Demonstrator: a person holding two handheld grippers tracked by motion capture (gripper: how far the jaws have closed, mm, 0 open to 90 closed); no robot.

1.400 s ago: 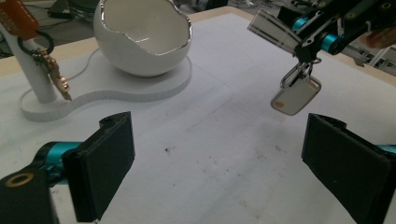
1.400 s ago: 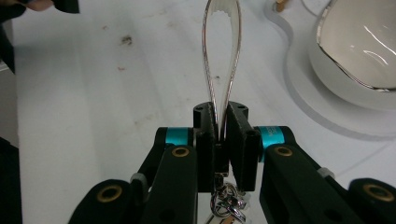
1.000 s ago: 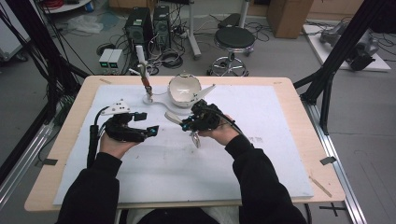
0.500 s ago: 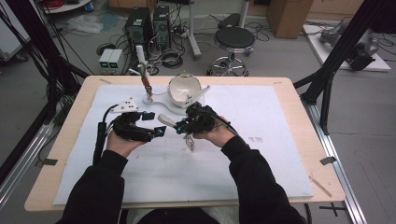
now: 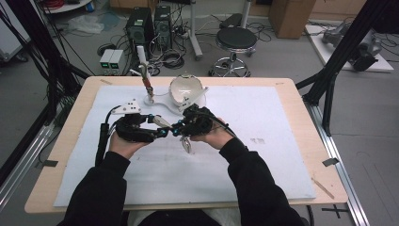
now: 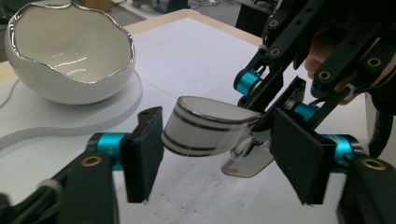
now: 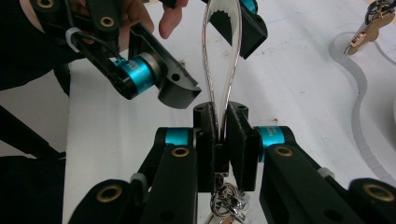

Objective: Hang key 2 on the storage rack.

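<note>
Closing in since a moment ago, the left gripper [image 6: 212,154] straddles the strap loop [image 6: 205,133] the right gripper [image 7: 219,135] pinches.

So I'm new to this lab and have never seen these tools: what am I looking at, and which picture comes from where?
A person at a table holds a hand-held two-jaw tool in each hand. One camera looks down from above; the other two ride on the tools, looking along their black jaws. The right gripper is shut on a pale strap loop with metal clips hanging below. The left gripper has the loop between its jaws, which have just been closing; its pads are not yet pressing. On the white mat sit an eggshell-shaped white bowl and a small stand.
</note>
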